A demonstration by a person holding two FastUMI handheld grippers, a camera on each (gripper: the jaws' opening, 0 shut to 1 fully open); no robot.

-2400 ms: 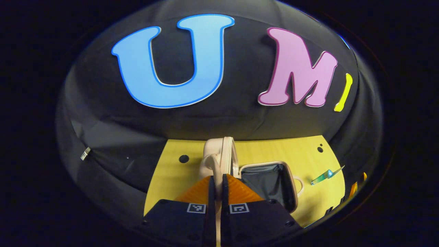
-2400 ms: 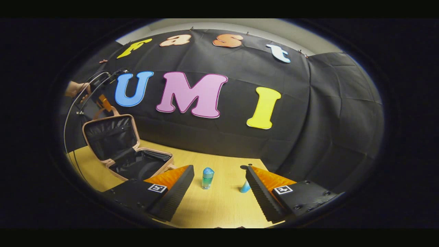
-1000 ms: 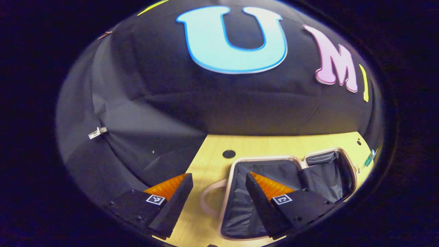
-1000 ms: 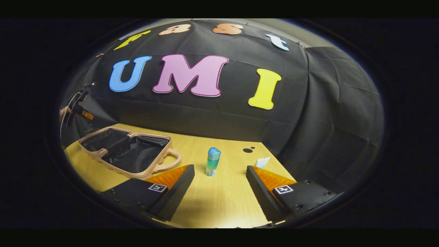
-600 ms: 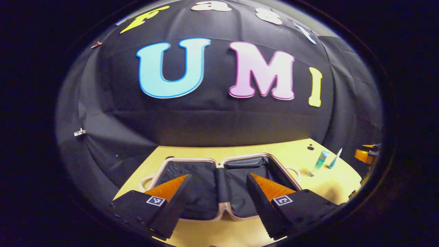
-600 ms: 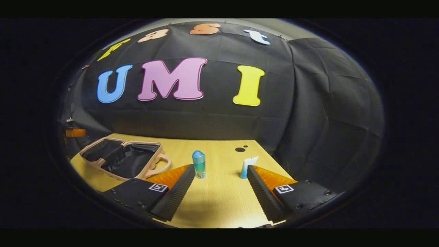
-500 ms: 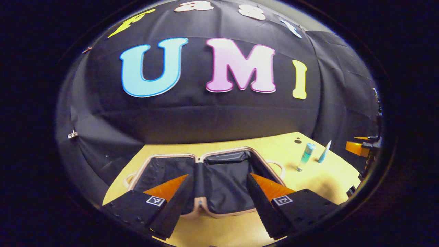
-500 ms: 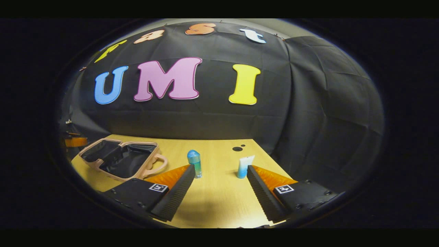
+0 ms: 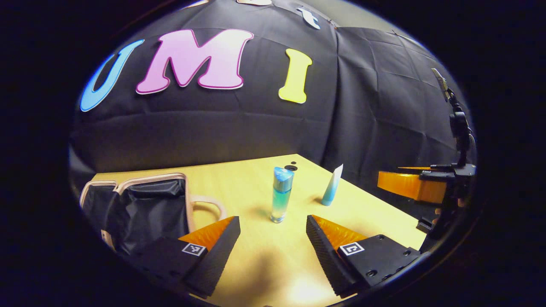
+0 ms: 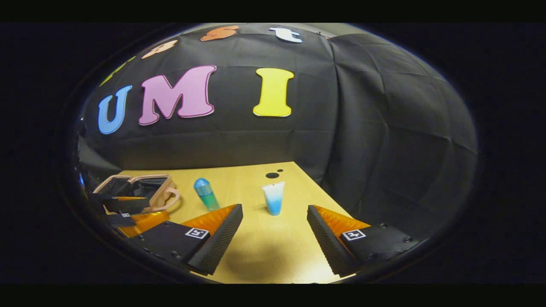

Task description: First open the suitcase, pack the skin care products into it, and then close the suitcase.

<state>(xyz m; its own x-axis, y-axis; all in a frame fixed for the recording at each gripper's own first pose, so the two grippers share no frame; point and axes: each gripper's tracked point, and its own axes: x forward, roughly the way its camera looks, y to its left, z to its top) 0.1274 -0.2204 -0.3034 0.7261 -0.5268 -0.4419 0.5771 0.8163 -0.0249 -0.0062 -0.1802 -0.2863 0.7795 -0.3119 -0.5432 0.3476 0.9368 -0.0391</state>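
Light wood-grain table carries everything; two small dark holes sit near its far edge, close to the black cloth wall.

Pale pink hard-shell suitcase with black fabric lining lies open and flat at the table's left side in the left gripper view, both halves up, its loop handle pointing toward the bottles. In the right gripper view the same suitcase sits far left, partly hidden behind the other gripper.

Left gripper: jaws wide apart, holding nothing, hovering over bare table, aimed at the gap just in front of the tall bottle. It also shows in the right gripper view at lower left, in front of the suitcase.

Right gripper: jaws wide apart, empty, over bare table, with the tube standing between and beyond the fingertips. In the left gripper view it shows at the right edge, off the table edge, well apart from the tube.

Tall clear bottle with blue-green liquid and a rounded blue cap stands upright on the table, right of the suitcase handle, not touching it. In the right gripper view it looks tilted, likely lens distortion.

Small white-to-blue squeeze tube stands on its cap, right of the bottle, apart from it; also seen at. Both products are outside the suitcase.
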